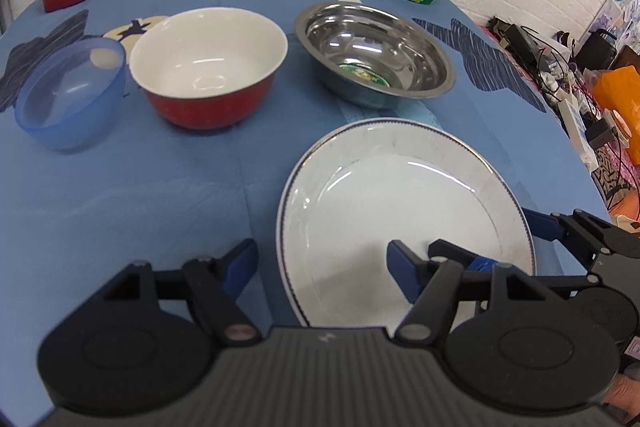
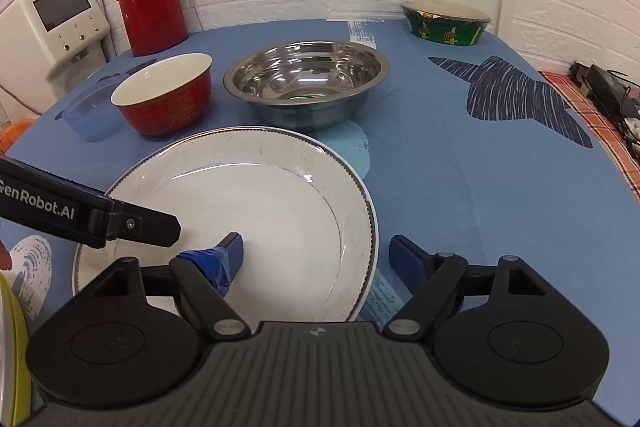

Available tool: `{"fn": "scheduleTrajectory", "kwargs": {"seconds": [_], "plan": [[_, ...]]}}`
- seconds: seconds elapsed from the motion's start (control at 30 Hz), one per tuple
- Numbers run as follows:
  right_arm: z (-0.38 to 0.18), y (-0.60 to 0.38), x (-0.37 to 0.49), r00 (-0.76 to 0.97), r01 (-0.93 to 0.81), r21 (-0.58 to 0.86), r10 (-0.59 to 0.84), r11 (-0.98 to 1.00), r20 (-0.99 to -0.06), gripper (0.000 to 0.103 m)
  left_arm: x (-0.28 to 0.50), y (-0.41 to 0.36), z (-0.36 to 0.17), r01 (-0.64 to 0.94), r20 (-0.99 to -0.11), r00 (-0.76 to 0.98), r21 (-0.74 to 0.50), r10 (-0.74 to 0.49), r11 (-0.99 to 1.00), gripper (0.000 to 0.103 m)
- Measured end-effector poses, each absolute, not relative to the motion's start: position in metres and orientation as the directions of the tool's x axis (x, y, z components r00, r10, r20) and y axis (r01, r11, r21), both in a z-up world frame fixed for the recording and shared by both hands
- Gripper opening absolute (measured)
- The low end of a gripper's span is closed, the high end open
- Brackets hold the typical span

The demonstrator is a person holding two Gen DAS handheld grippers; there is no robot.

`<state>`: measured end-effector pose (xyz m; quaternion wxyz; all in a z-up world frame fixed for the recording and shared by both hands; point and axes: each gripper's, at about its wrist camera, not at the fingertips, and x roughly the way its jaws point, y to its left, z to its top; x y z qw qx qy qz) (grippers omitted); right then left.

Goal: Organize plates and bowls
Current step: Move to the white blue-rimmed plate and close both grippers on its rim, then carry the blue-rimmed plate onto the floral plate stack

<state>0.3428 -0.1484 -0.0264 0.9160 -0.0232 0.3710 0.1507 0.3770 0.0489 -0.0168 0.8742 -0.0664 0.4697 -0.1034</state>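
While both grippers stand wide open, the left gripper [image 1: 322, 265] straddling the near-left rim of a white plate [image 2: 256, 211] and the right gripper [image 2: 316, 255] its right rim, 3 bowls wait farther back on the blue tablecloth [image 2: 460, 167]: blue plastic [image 1: 68, 95], red [image 1: 208, 67] and steel [image 2: 306, 83].

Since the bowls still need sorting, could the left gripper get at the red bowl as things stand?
Probably yes: the left gripper is open and holds nothing, and only bare blue tablecloth lies between it and the red bowl.
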Motion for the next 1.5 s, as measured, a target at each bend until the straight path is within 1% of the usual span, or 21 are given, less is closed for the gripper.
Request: {"fn": "scheduleTrajectory", "kwargs": {"seconds": [0.07,0.13,0.23,0.27,0.3,0.33,0.37,0.4,0.5,0.57,0.63,0.7,1.1,1.23,1.5], "plan": [[-0.024,-0.145,0.343,0.648,-0.32,0.072,0.273,0.945,-0.711,0.069,0.377,0.048,-0.017,0.118,-0.806,0.541,-0.21,-0.241,0.97,0.07],[-0.024,-0.141,0.341,0.616,-0.386,0.074,0.317,0.92,-0.721,0.069,0.376,0.047,-0.018,0.122,-0.806,0.542,-0.205,-0.238,0.971,0.07],[-0.023,-0.143,0.342,0.603,-0.406,0.081,0.333,0.91,-0.725,0.07,0.376,0.045,-0.018,0.126,-0.808,0.543,-0.191,-0.229,0.973,0.069],[-0.023,-0.143,0.343,0.601,-0.408,0.081,0.334,0.91,-0.727,0.069,0.375,0.043,-0.017,0.125,-0.811,0.545,-0.173,-0.213,0.977,0.063],[-0.022,-0.142,0.342,0.604,-0.403,0.074,0.326,0.912,-0.727,0.066,0.374,0.041,-0.017,0.132,-0.812,0.55,-0.147,-0.195,0.98,0.046],[-0.022,-0.141,0.342,0.608,-0.406,0.063,0.321,0.912,-0.726,0.065,0.374,0.039,-0.017,0.145,-0.809,0.556,-0.133,-0.192,0.98,0.042],[-0.022,-0.142,0.341,0.611,-0.405,0.065,0.323,0.912,-0.723,0.062,0.374,0.039,-0.017,0.155,-0.806,0.554,-0.144,-0.207,0.977,0.038],[-0.022,-0.144,0.34,0.615,-0.405,0.067,0.326,0.912,-0.718,0.059,0.374,0.039,-0.017,0.153,-0.806,0.554,-0.146,-0.207,0.977,0.037],[-0.022,-0.146,0.338,0.625,-0.394,0.078,0.329,0.916,-0.708,0.057,0.374,0.04,-0.017,0.142,-0.806,0.558,-0.144,-0.199,0.979,0.036],[-0.022,-0.148,0.336,0.633,-0.374,0.11,0.34,0.921,-0.696,0.057,0.372,0.04,-0.017,0.139,-0.807,0.556,-0.143,-0.197,0.98,0.036],[-0.021,-0.153,0.336,0.632,-0.337,0.186,0.368,0.923,-0.682,0.058,0.372,0.041,-0.016,0.138,-0.808,0.555,-0.144,-0.197,0.98,0.035],[-0.022,-0.154,0.335,0.631,-0.319,0.235,0.39,0.918,-0.671,0.061,0.371,0.043,-0.016,0.135,-0.809,0.553,-0.147,-0.198,0.98,0.035],[-0.012,-0.145,0.324,0.65,-0.272,0.26,0.376,0.926,-0.66,0.063,0.364,0.049,-0.003,0.123,-0.797,0.574,-0.14,-0.186,0.982,0.035],[-0.004,-0.141,0.321,0.657,-0.265,0.262,0.373,0.928,-0.655,0.064,0.361,0.057,0.005,0.108,-0.798,0.57,-0.164,-0.196,0.981,0.035],[0.025,-0.12,0.297,0.68,-0.304,0.248,0.392,0.92,-0.62,0.065,0.317,0.083,0.041,0.071,-0.766,0.619,-0.165,-0.173,0.984,0.035]]}}
